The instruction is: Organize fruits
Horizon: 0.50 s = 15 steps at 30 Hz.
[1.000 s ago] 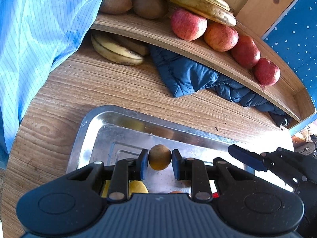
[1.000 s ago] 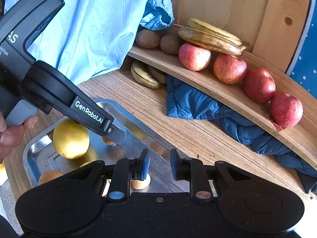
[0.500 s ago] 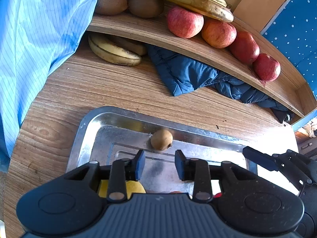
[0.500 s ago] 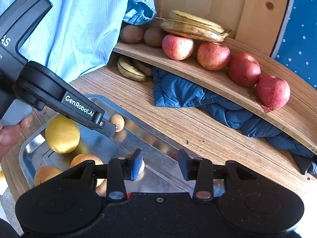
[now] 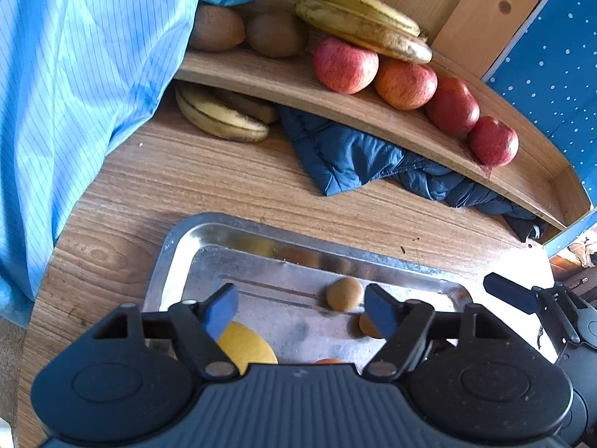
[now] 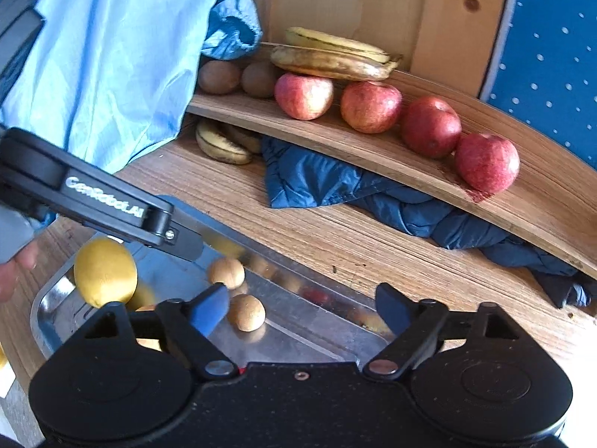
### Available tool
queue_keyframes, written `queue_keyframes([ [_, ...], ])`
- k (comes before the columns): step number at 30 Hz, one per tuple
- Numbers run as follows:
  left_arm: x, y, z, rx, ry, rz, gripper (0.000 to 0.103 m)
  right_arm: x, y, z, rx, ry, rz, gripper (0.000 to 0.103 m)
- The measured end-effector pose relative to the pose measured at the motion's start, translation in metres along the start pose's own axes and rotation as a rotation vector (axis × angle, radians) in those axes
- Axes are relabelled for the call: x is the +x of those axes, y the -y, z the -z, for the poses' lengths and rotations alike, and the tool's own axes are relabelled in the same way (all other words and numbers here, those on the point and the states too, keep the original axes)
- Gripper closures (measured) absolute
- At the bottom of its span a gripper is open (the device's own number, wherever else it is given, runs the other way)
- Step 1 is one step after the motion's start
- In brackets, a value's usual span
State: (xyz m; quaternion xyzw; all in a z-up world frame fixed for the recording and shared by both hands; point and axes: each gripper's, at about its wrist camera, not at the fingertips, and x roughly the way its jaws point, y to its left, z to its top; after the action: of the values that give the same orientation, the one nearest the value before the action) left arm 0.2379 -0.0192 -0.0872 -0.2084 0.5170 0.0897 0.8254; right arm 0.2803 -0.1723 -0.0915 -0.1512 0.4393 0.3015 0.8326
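Note:
My left gripper (image 5: 301, 310) stands open over the steel tray (image 5: 175, 246), with nothing between its fingers. A small brown fruit (image 5: 344, 294) lies on the tray just beyond its right finger, and a second one (image 5: 369, 325) is half hidden behind that finger. A yellow lemon (image 5: 246, 347) sits under the left finger. My right gripper (image 6: 301, 308) is open too, low over the tray's near right part (image 6: 298, 336). From there I see both small brown fruits (image 6: 226, 272) (image 6: 246, 313) and the lemon (image 6: 105, 271).
A curved wooden shelf (image 6: 410, 164) holds several red apples (image 6: 370, 106), bananas (image 6: 332, 56) and two kiwis (image 6: 219, 76). More bananas (image 6: 224, 142) and a dark blue jacket (image 6: 335, 183) lie beneath it. A light blue striped garment (image 6: 112, 74) hangs at left.
The left gripper let go of the small brown fruit, which now lies in the tray, and drew back. Both grippers opened wide. The right gripper moved nearer the shelf.

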Motion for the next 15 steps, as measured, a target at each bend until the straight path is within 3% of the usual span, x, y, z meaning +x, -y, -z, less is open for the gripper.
queue_keyframes([
  [5, -0.010, 0.002, 0.002, 0.017, 0.041, -0.008, 0.008, -0.004, 0.000, -0.002, 0.026, 0.017, 0.036, 0.002],
  [15, -0.027, -0.002, 0.012, 0.040, 0.099, -0.044, 0.001, -0.020, 0.003, -0.011, 0.086, 0.094, 0.131, 0.001],
])
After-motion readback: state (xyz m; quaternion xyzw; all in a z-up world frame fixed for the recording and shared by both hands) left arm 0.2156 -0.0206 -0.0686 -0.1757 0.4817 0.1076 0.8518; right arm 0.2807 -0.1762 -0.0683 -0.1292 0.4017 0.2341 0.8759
